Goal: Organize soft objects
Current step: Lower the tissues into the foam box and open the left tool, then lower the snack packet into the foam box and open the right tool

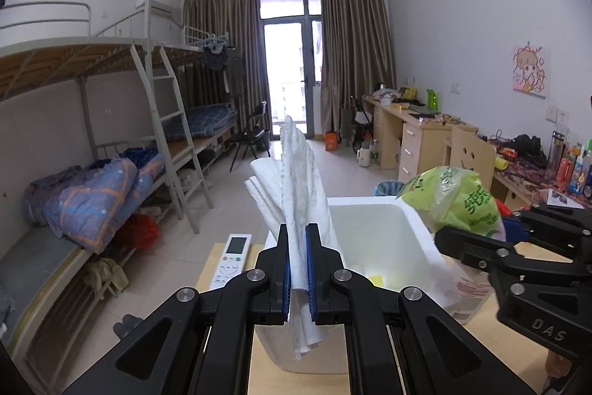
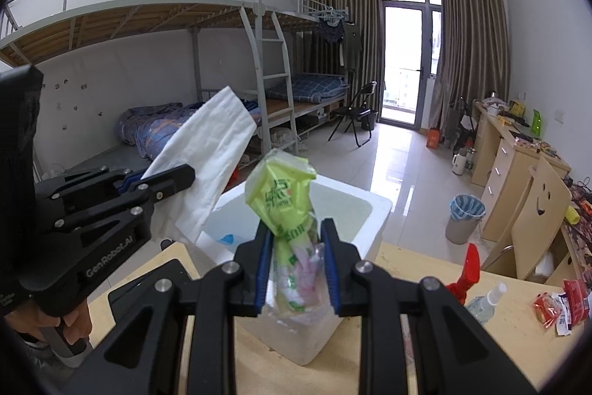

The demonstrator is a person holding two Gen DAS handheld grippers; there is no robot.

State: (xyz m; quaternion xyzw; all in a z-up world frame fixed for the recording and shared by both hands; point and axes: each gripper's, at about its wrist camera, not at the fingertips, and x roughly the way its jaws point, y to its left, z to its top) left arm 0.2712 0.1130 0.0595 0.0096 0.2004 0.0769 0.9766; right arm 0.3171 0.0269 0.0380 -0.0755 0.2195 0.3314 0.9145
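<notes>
Left gripper [image 1: 299, 269] clamped tight on a folded white paper towel with embossed, crinkled texture [image 1: 296, 180]; the sheet stands upright between the blue pads, fanning above them and hanging below. Right gripper [image 2: 298, 263] closed on a crumpled green-and-clear plastic tissue pack [image 2: 285, 202], its glossy top bulging above the jaws. Both items are held over the open white rectangular foam box [image 2: 377, 210] on the pale wooden table [image 2: 518, 332]

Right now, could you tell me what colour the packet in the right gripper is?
Mostly lime green, with some pink lower down; the packet shows best in the right wrist view.
</notes>
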